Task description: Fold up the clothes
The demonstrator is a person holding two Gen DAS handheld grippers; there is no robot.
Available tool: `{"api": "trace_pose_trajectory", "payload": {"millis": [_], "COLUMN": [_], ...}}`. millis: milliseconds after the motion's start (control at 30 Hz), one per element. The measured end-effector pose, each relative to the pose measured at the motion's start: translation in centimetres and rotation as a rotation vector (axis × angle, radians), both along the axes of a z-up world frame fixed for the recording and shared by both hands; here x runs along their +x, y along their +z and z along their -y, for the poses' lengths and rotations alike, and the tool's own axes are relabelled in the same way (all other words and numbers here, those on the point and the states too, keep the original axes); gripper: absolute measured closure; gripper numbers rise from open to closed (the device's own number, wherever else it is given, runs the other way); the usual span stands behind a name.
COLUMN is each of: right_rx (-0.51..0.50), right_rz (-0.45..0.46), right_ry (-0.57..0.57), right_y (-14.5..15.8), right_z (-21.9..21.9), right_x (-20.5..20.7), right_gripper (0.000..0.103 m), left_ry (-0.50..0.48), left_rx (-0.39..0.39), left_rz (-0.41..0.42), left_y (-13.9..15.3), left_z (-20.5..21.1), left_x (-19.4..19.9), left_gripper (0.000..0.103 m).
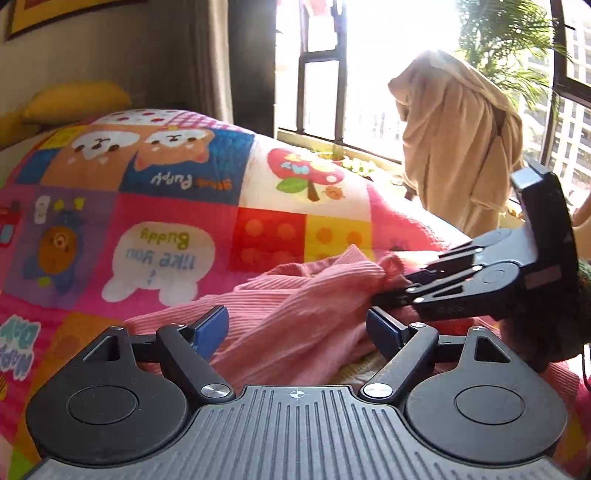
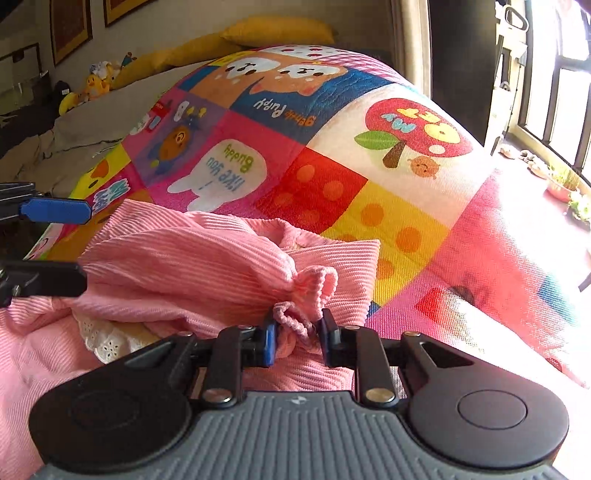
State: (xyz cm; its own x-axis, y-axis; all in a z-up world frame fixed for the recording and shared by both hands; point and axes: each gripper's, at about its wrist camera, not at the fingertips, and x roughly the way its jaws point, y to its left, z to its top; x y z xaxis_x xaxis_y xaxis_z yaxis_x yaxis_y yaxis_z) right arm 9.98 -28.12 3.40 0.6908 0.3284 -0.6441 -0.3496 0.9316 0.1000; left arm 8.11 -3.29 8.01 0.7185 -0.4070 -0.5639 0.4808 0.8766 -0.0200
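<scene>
Your right gripper point(image 2: 297, 338) has its fingers pinching a bunched cuff or hem end of the pink ribbed garment point(image 2: 192, 258); the fabric is squeezed tight between the two pads in the right wrist view. Your left gripper point(image 1: 295, 328) has its fingers spread wide, hanging just over the garment with nothing clamped, the cloth lying loose below and between them.

The garment sits crumpled on the bed, on the patchwork cartoon quilt point(image 2: 332, 155), toward the near edge and closer to the window-side edge than to the yellow pillows point(image 2: 280, 31) at the head. A white lace-trimmed piece point(image 2: 99, 339) peeks out from under it.

You look to be at the opening step: gathering hold points so the piece can be lifted and spread flat before any fold is made. One end is secured; the other is not.

Next, your left gripper needs a matching hold, likely on the opposite end or shoulder, which is hard to pick out in this heap. Find a single layer, not a bundle, then draw both grippers apart so the cloth opens rather than twists, and take care not to drag the lace piece with it.
</scene>
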Motion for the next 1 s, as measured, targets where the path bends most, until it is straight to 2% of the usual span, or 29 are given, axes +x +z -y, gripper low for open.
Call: {"api": "trace_pose_trajectory", "payload": {"millis": [33,67,133,167,233,267,300,367,400,433,500,533,567,600,700,800,833,900,933,967,1000], "right_rx": [0.027,0.055,0.112,0.146,0.211,0.23,0.235,0.213,0.195,0.176,0.145,0.133,0.125,0.119,0.11,0.048,0.027,0.006,0.011,0.026,0.04], "right_rz": [0.017,0.035,0.063,0.068,0.076,0.071,0.056,0.014,-0.005,-0.024,-0.05,-0.052,-0.028,-0.001,0.111,0.123,0.077,-0.014,-0.044,-0.045,-0.043], "right_ry": [-0.002,-0.004,-0.016,-0.022,-0.032,-0.033,-0.03,-0.025,-0.023,-0.021,-0.007,0.003,0.016,0.026,0.028,0.017,0.007,-0.018,-0.028,-0.041,-0.054], "right_y": [0.6,1.2,2.3,2.7,3.6,3.6,3.4,2.4,1.6,0.9,-0.3,-0.5,-0.2,0.3,3.0,3.1,2.1,0.0,-0.7,-1.0,-1.0], "right_z": [0.4,0.8,1.5,1.8,2.2,2.1,1.8,0.8,0.3,-0.1,-0.9,-1.3,-1.4,-1.5,-1.3,-1.5,-1.6,-1.4,-1.1,-0.6,-0.2], "right_x": [-0.2,-0.4,-0.7,-0.6,-0.3,0.1,0.6,1.8,2.2,2.5,2.7,2.5,2.1,1.7,0.9,2.2,2.9,4.0,4.2,3.9,3.7], "right_gripper": [0.067,0.062,0.058,0.058,0.051,0.044,0.04,0.039,0.04,0.043,0.079,0.082,0.085,0.087,0.087,0.086,0.084,0.072,0.062,0.059,0.049], "left_ry": [0.064,0.129,0.194,0.22,0.264,0.278,0.284,0.297,0.295,0.284,0.268,0.264,0.266,0.27,0.32,0.35,0.355,0.359,0.363,0.367,0.371], "left_rx": [0.011,0.03,0.021,-0.003,-0.053,-0.083,-0.105,-0.148,-0.159,-0.164,-0.164,-0.149,-0.133,-0.116,-0.104,-0.067,-0.053,-0.048,-0.053,-0.061,-0.069], "left_rz": [-0.016,-0.042,-0.108,-0.149,-0.221,-0.248,-0.265,-0.297,-0.307,-0.314,-0.324,-0.319,-0.307,-0.294,-0.23,-0.217,-0.22,-0.219,-0.218,-0.213,-0.208], "left_y": [0.1,0.0,-0.6,-1.1,-2.1,-2.6,-3.1,-4.1,-4.4,-4.7,-5.0,-5.0,-4.7,-4.5,-3.6,-4.0,-4.3,-4.4,-4.2,-3.8,-3.4], "left_z": [-1.1,-2.3,-4.3,-5.1,-6.5,-6.8,-7.0,-7.1,-6.9,-6.8,-6.5,-6.5,-6.6,-6.8,-7.8,-7.9,-7.8,-7.8,-8.0,-8.2,-8.5], "left_x": [1.0,2.4,4.4,5.3,6.8,7.4,7.8,8.7,9.0,9.1,9.3,9.2,9.2,9.2,9.1,9.3,9.3,9.0,8.9,8.7,8.5], "left_gripper": [0.016,0.016,0.016,0.016,0.017,0.017,0.018,0.023,0.029,0.042,0.059,0.075,0.085,0.089,0.089,0.089,0.088,0.084,0.079,0.078,0.073]}}
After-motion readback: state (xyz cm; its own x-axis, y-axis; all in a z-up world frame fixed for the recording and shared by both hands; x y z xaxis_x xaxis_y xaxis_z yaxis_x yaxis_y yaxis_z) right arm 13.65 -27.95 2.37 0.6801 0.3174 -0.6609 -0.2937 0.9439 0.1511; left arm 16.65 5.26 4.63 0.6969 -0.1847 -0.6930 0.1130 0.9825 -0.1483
